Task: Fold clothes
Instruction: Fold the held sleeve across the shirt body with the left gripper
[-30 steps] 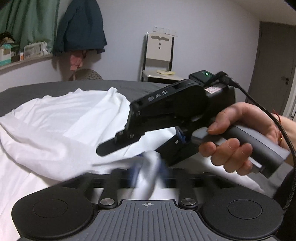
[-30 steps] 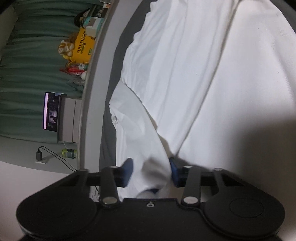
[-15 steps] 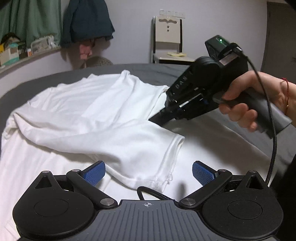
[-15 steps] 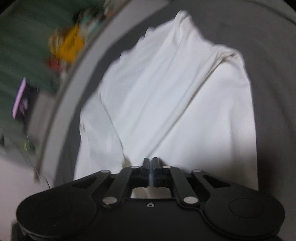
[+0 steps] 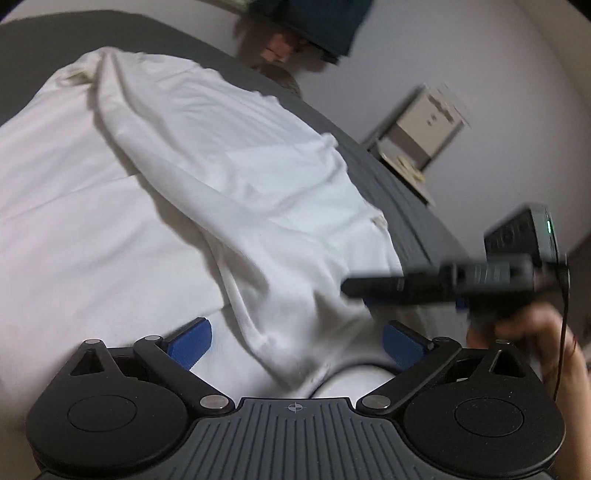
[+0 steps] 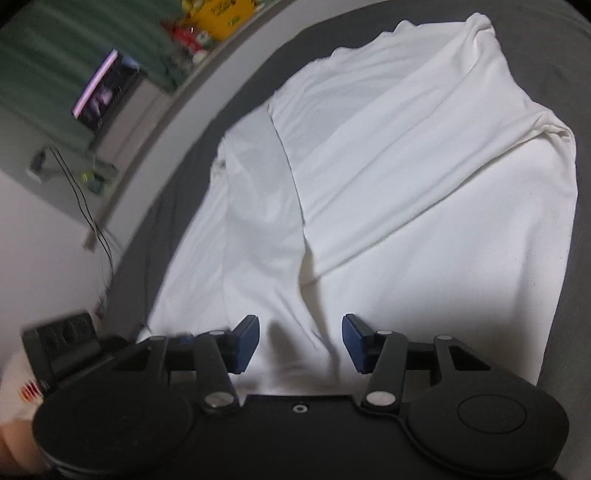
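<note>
A white shirt [image 5: 207,177] lies spread on the grey bed [image 5: 402,206], with one side folded over its middle. My left gripper [image 5: 295,343] is open low over the shirt's near edge, and a fold of cloth lies loose between its blue pads [image 5: 190,341]. The right gripper [image 5: 354,288] shows blurred at the right, held by a hand [image 5: 517,332]. In the right wrist view the right gripper [image 6: 301,341] is open just above the shirt [image 6: 406,184], gripping nothing.
A pale chair [image 5: 424,125] stands past the bed by the wall, and a dark blue garment [image 5: 314,26] hangs above it. A lit screen [image 6: 103,88], a yellow box [image 6: 225,14] and a trailing cable [image 6: 88,206] are beside the bed [image 6: 554,29].
The left gripper let go of the cloth it held a second ago and stays open. The right gripper, shut on the shirt half a second ago, has opened. Both tools have tilted.
</note>
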The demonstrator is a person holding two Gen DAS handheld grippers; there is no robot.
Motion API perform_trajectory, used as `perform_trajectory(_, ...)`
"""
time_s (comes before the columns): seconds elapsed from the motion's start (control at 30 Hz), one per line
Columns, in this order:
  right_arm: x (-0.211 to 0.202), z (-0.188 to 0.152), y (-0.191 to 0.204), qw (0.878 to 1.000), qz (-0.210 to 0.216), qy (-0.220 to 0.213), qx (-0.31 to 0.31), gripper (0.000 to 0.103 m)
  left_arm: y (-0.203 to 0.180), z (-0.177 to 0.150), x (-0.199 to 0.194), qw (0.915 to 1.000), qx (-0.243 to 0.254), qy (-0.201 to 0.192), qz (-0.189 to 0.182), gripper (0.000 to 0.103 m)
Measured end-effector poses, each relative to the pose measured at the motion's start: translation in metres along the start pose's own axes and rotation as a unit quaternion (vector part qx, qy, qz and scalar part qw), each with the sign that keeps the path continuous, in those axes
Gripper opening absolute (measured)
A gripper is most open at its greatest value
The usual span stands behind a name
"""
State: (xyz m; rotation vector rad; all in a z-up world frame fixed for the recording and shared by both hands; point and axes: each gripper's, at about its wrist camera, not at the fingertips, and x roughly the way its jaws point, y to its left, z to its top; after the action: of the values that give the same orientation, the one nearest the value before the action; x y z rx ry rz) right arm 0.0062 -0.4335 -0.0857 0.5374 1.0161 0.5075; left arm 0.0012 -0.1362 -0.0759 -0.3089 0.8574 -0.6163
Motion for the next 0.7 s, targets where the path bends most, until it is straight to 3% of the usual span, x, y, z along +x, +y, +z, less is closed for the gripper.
perform_trajectory(0.07, -0.003, -0.002, -0.001, 1.000, 0.001, -0.010, 0.002, 0.048, 0.005, -0.001, 0.001, 0.9995, -0.030, -0.004, 0.002, 0.069)
perform_trajectory(0.2, -0.005, -0.002, 0.001, 1.000, 0.001, -0.007, -0.003, 0.048, 0.014, -0.005, 0.004, 0.9961, -0.087, -0.013, 0.008, 0.056)
perform_trajectory(0.3, -0.003, 0.001, -0.001, 1.000, 0.009, -0.001, 0.011, 0.047, 0.013, -0.008, 0.001, 0.9950, -0.092, -0.018, 0.034, 0.034)
perform_trajectory(0.37, -0.003, 0.002, 0.000, 1.000, 0.010, 0.001, 0.008, 0.031, 0.017, -0.012, 0.000, 0.9920, -0.117, -0.023, 0.042, 0.018)
perform_trajectory(0.4, -0.003, 0.002, 0.001, 1.000, 0.009, 0.002, 0.006, 0.024, 0.020, -0.014, -0.001, 0.9902, -0.130, -0.025, 0.043, 0.015)
perform_trajectory(0.43, -0.002, 0.002, 0.001, 1.000, 0.009, 0.003, 0.003, 0.009, 0.023, -0.016, -0.001, 0.9885, -0.143, -0.026, 0.042, 0.010)
perform_trajectory(0.47, -0.002, 0.002, 0.002, 1.000, 0.008, 0.004, 0.000, 0.004, 0.025, -0.017, 0.000, 0.9873, -0.152, -0.026, 0.038, 0.008)
perform_trajectory(0.6, -0.008, 0.002, 0.010, 0.999, 0.028, -0.010, -0.016, 0.003, 0.023, -0.019, -0.005, 0.9854, -0.163, -0.038, 0.032, 0.003)
perform_trajectory(0.7, -0.033, 0.005, 0.010, 0.992, 0.093, -0.080, -0.002, 0.002, 0.007, -0.011, -0.025, 0.9865, -0.143, -0.077, 0.022, 0.003)
